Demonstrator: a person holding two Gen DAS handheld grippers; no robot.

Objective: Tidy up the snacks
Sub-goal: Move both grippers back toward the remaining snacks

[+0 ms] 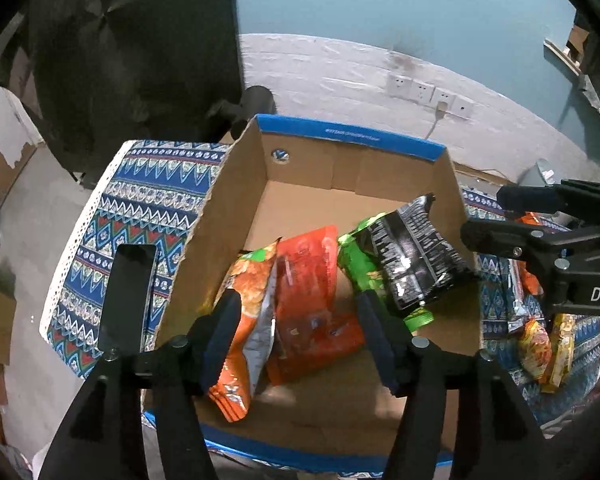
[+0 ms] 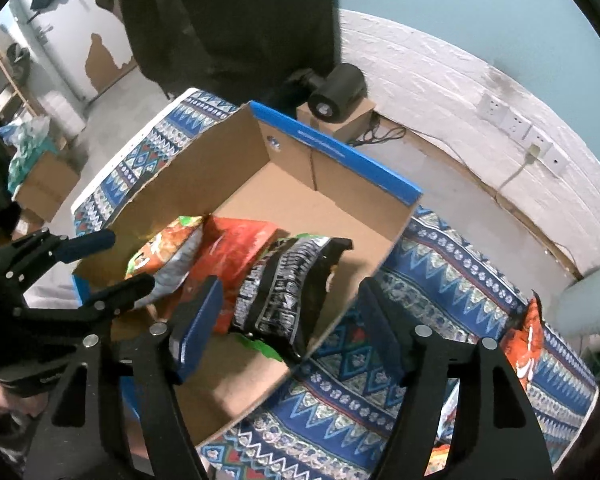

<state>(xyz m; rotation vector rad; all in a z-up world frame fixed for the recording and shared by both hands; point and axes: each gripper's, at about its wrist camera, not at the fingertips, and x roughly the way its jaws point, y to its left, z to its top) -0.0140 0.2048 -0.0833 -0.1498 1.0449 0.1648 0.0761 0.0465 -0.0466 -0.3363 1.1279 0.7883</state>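
Observation:
An open cardboard box (image 1: 324, 172) with blue rims sits on a patterned blue cloth (image 1: 140, 200). Inside lie an orange snack bag (image 1: 248, 304), a red-orange bag (image 1: 312, 296), a green bag (image 1: 354, 260) and a black bag (image 1: 416, 252) on top of it. My left gripper (image 1: 298, 308) is open above the orange bags, empty. My right gripper (image 2: 290, 300) is open over the box's right wall (image 2: 364, 280), above the black bag (image 2: 284, 280), empty. It shows at the right in the left wrist view (image 1: 484, 216). The left gripper (image 2: 128, 260) shows in the right wrist view.
More snack packets (image 1: 544, 344) lie on the cloth right of the box, including an orange one (image 2: 526, 344). A black cylinder (image 2: 336, 92) on a small carton stands behind the box. Wall sockets (image 1: 428, 94) and a cable lie beyond. Cardboard boxes (image 2: 44, 184) stand on the floor at left.

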